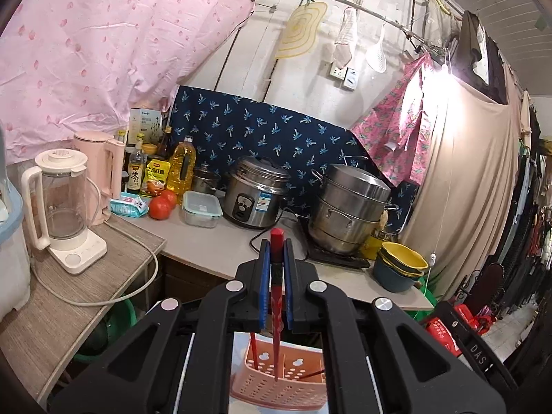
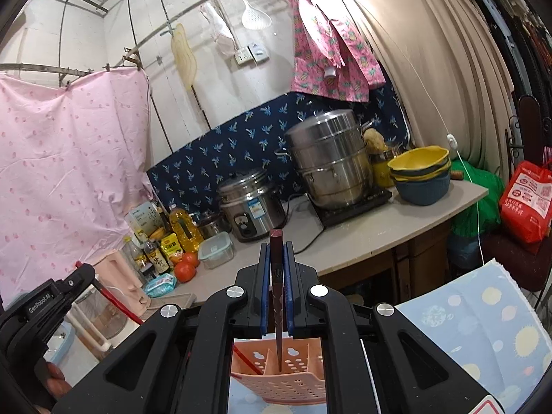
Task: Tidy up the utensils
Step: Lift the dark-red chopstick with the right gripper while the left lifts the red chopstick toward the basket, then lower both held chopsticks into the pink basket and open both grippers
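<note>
Left gripper (image 1: 276, 265) is clamping a red chopstick (image 1: 276, 296) between its blue pads, stick running roughly vertical w/ its lower tip hanging over the pink perforated basket (image 1: 279, 390) below. Right gripper (image 2: 277, 265) is doing the same w/ a darker maroon chopstick (image 2: 277, 296), tip sitting at or just inside a basket (image 2: 286, 386) compartment next to the divider (can't tell if it's touching bottom). Another red stick (image 2: 246, 360) is already leaning in the neighbouring compartment. Basket is sitting on a blue patterned cloth (image 2: 483, 338), counter (image 1: 214, 245) w/ rice cooker (image 1: 257, 193) and steamer pot (image 1: 348, 207) well beyond. Risks, imo: both sticks are converging on one small basket, so grippers could be clashing; releasing while a stick is tilted could be dropping it onto the rim or outside; light basket could be tipping if a tip snags a hole.
</note>
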Motion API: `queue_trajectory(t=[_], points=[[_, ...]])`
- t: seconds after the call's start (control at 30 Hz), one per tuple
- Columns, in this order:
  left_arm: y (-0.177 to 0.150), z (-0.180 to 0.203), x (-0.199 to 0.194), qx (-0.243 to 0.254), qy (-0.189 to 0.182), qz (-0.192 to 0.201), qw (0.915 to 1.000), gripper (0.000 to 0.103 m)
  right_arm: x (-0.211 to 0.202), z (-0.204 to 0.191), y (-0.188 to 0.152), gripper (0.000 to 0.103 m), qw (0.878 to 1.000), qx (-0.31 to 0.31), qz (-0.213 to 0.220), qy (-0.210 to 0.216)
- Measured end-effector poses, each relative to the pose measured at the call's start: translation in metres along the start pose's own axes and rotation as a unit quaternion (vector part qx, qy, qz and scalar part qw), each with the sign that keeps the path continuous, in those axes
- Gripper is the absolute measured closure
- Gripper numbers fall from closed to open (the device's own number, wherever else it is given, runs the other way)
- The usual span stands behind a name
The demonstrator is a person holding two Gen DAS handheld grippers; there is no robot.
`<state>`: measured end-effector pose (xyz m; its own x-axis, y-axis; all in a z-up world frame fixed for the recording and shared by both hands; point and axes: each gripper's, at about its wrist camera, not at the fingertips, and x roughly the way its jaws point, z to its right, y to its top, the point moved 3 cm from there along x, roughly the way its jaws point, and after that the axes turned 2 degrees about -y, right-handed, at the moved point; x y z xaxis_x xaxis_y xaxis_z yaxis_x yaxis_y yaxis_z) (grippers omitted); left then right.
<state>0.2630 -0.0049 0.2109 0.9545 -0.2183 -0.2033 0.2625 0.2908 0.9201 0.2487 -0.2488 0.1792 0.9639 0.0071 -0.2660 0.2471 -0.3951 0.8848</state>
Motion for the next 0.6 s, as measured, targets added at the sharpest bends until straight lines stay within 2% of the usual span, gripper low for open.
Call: queue_trajectory(t=[0.37, 0.6], points=[[0.009, -0.002, 0.010, -0.014, -0.016, 0.033, 0.9992, 0.096, 0.029, 0.006, -0.020, 0.096, 1.000, -0.005, -0.028, 0.002], [-0.012, -0.003, 0.033, 0.010, 0.005, -0.005, 0.9999, 0.096, 0.042, 0.003, -0.038, 0.096, 0.998, -0.024, -0.055, -0.001]])
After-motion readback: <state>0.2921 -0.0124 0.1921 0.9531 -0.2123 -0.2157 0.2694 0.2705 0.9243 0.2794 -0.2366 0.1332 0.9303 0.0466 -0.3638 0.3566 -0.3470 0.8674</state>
